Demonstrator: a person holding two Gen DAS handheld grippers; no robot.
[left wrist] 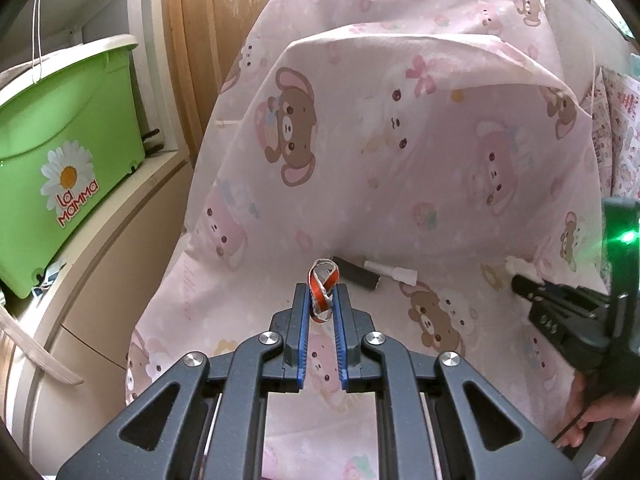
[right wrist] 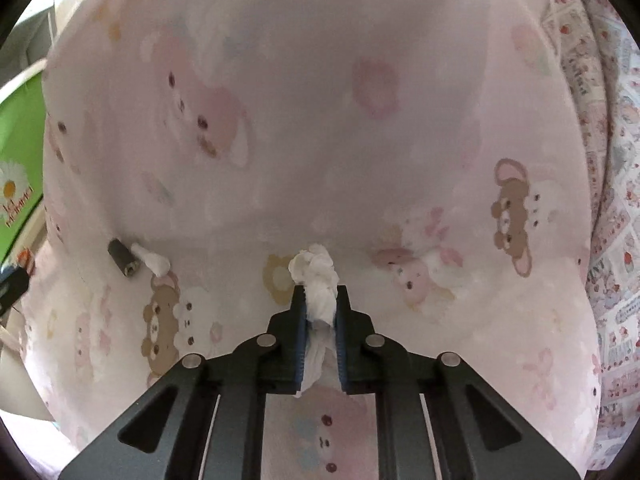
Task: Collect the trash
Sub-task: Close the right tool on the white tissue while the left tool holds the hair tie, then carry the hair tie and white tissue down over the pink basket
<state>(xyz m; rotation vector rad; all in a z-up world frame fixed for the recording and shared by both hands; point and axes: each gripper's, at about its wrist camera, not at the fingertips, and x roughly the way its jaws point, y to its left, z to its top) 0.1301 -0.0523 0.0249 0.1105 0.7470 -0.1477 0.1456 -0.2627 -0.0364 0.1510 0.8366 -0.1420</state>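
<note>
The cloth is pale pink, printed with brown bears, white rabbits and pink bows. The looped strip is orange-red with a white reverse. The crumpled tissue is white. The small cylinder is dark grey; the piece beside it is white. The bin is lime green with a white daisy and red lettering. Gripper pads are blue on dark grey fingers.

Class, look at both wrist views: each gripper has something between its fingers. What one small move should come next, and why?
Probably lift both grippers clear of the pink sheet. The left gripper is shut on the red strip and the right gripper on the tissue wad. The dark tube and white scrap lying behind must wait for a free gripper.
</note>
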